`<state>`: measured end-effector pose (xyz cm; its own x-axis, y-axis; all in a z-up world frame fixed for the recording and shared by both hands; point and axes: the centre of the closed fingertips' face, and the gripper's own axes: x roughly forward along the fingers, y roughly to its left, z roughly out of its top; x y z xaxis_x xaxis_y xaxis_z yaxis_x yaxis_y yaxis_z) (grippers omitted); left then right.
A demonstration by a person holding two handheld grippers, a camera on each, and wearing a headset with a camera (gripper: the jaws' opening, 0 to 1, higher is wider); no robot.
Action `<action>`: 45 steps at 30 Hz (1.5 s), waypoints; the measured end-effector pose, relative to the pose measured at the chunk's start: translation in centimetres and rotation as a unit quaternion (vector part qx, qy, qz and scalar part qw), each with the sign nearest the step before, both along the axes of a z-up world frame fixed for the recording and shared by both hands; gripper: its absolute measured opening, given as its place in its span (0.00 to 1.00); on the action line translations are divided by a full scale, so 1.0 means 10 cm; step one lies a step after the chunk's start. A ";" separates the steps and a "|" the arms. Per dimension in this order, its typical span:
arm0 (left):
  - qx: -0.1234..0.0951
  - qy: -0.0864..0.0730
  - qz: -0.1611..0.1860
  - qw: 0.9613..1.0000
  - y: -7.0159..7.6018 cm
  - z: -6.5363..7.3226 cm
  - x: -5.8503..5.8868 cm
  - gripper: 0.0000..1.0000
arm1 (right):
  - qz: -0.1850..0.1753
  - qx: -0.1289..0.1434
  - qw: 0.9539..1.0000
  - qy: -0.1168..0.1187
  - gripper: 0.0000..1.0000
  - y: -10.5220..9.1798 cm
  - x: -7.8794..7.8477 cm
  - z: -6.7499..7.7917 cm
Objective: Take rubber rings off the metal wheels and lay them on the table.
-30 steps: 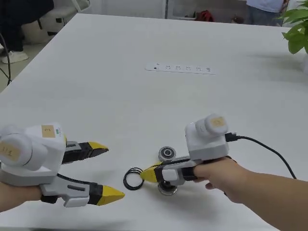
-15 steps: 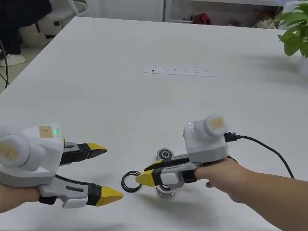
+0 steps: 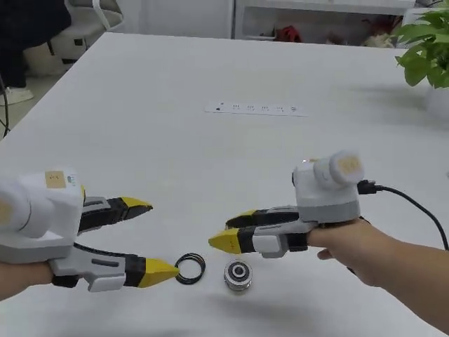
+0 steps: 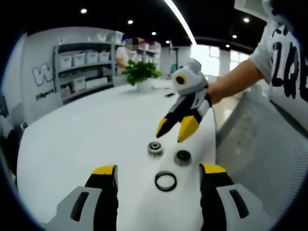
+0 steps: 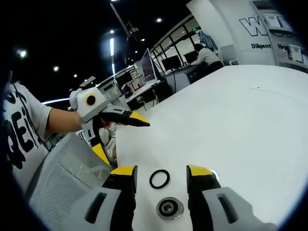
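Left tool [image 3: 151, 239] wide open, right tool [image 3: 230, 230] open more narrowly; both empty. One rubber ring [image 3: 189, 268] lies flat on the worktop [image 3: 210, 161], just beside the left tool's nearer tip, so the left is closer. A metal wheel [image 3: 238, 274] lies just beside the ring, below the right tool's tips, with a second wheel [image 4: 155, 147] beyond. Whether either wheel carries a ring is too small to tell.

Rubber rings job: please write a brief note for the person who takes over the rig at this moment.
Left tongs: open, empty. Right tongs: open, empty, hovering above the wheels.
Black rubber ring lies flat on the white table between both tongs; a round metal wheel stands beside it, a second metal wheel just beyond.
Done: at least one ring off.
Left: check both wheels for remaining rings; I cannot tell from here.
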<state>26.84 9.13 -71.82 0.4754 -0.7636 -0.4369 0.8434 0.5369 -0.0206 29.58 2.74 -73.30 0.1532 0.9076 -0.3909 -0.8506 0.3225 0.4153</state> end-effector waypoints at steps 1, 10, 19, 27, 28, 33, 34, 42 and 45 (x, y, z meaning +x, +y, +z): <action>-0.002 -0.002 0.002 1.000 0.00 0.03 0.01 0.70 | -0.003 0.002 1.000 -0.004 0.39 -0.02 0.01 0.03; -0.016 -0.021 0.005 1.000 0.01 0.24 0.01 0.72 | -0.010 0.002 0.998 -0.056 0.50 -0.23 0.01 0.25; -0.006 -0.033 -0.003 0.999 0.00 0.33 -0.05 0.75 | -0.021 -0.012 0.994 -0.104 0.57 -0.50 -0.04 0.37; 0.006 -0.042 -0.004 0.999 -0.02 0.39 -0.10 0.77 | -0.047 -0.020 0.991 -0.125 0.68 -0.75 -0.11 0.44; 0.008 -0.042 -0.002 0.999 -0.02 0.38 -0.12 0.77 | -0.048 -0.021 0.991 -0.126 0.69 -0.77 -0.11 0.44; 0.011 -0.040 0.008 0.999 0.02 0.36 -0.18 0.77 | -0.065 -0.036 0.988 -0.138 0.73 -0.92 -0.13 0.42; 0.011 -0.041 0.012 0.999 0.04 0.35 -0.18 0.77 | -0.070 -0.034 0.987 -0.139 0.73 -0.94 -0.13 0.43; 0.012 -0.038 0.035 0.999 0.16 0.32 -0.25 0.77 | -0.082 -0.053 0.984 -0.152 0.76 -1.08 -0.22 0.38; 0.012 -0.033 0.041 0.999 0.19 0.30 -0.29 0.77 | -0.081 -0.061 0.983 -0.151 0.77 -1.11 -0.28 0.32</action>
